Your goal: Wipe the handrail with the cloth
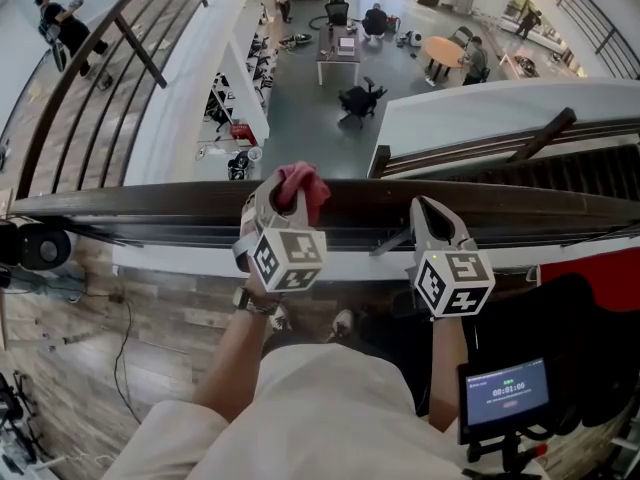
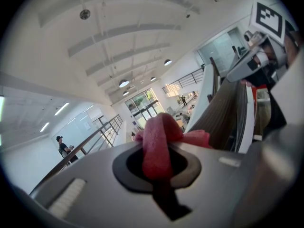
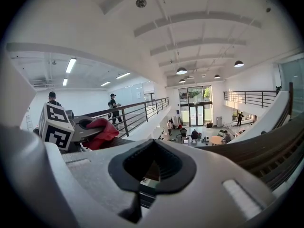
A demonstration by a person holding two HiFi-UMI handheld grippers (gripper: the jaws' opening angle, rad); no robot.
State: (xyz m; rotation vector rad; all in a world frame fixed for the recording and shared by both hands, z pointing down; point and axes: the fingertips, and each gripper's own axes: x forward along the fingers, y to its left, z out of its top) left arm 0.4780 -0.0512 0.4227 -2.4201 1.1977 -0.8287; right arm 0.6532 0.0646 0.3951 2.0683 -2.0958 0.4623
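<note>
Head view looks steeply down past my forearms to the dark wooden handrail (image 1: 150, 200), which runs across the picture from left to right, with the lower floor (image 1: 300, 88) beneath it. My left hand-held gripper (image 1: 284, 200) is clamped on the red cloth (image 1: 305, 186). The cloth bunches out past the jaw tips and sits on top of the rail, a little left of the middle. In the left gripper view the cloth (image 2: 159, 141) fills the dark hollow between the jaws of the left hand-held gripper (image 2: 156, 170), with a loop standing up above them and a fold spilling to the right toward the handrail (image 2: 223, 113), which stretches away on that side. My right hand-held gripper (image 1: 430, 210) lies over the same rail, well to the right of the cloth and apart from it. I cannot tell whether its tip touches the wood. The right gripper view shows the right hand-held gripper (image 3: 152, 175) with its jaws drawn together and nothing held between them. Only the floor below shows through the hollow. From there the cloth (image 3: 102, 132) is off to the left in the other gripper (image 3: 85, 126), and the handrail (image 3: 266, 146) sweeps away on the right. A small lit screen (image 1: 505, 393) sits by my right elbow.
</note>
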